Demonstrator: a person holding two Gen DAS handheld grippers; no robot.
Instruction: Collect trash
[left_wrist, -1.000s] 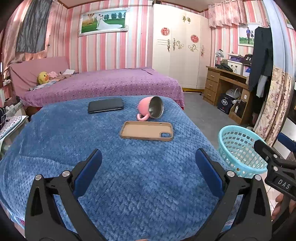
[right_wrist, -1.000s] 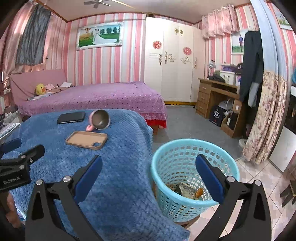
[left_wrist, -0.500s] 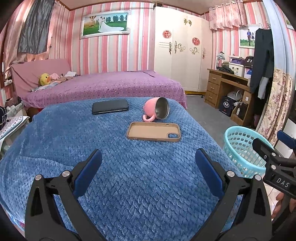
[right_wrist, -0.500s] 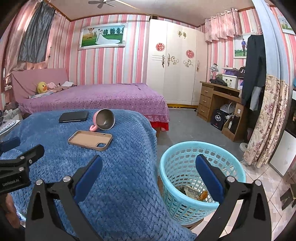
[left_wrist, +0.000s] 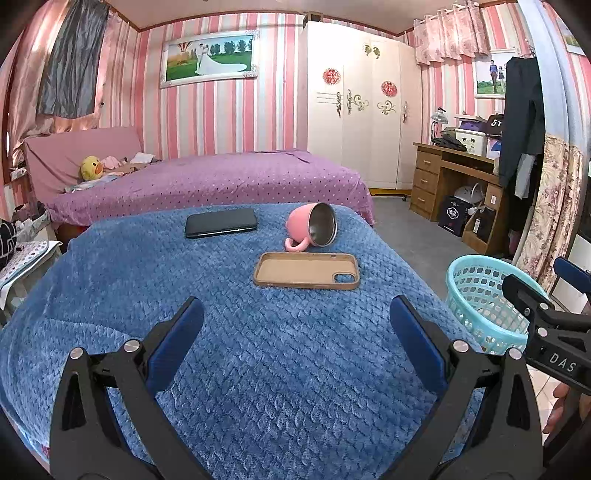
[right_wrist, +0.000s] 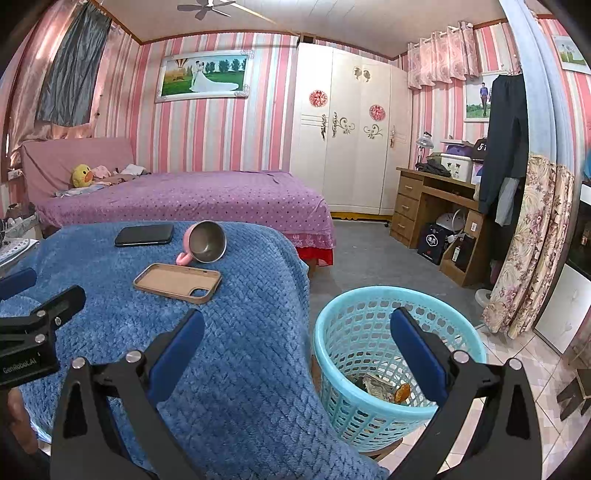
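A light blue plastic basket (right_wrist: 373, 332) stands on the floor to the right of the blue blanket, with some trash (right_wrist: 380, 387) in its bottom; its rim also shows in the left wrist view (left_wrist: 476, 273). My right gripper (right_wrist: 297, 347) is open and empty, above the blanket's edge and the basket. My left gripper (left_wrist: 295, 336) is open and empty over the blue blanket (left_wrist: 221, 332). Each gripper shows at the edge of the other's view.
On the blanket lie a tan phone case (left_wrist: 306, 275), a tipped pink mug (left_wrist: 314, 229) and a black phone (left_wrist: 221, 222). A purple bed (left_wrist: 207, 184) is behind, a wooden desk (right_wrist: 432, 206) at the right, tiled floor (right_wrist: 509, 369) near the basket.
Both grippers have pulled back and risen a little, so the blanket's objects and the basket sit farther away in view. Both stay open and empty.
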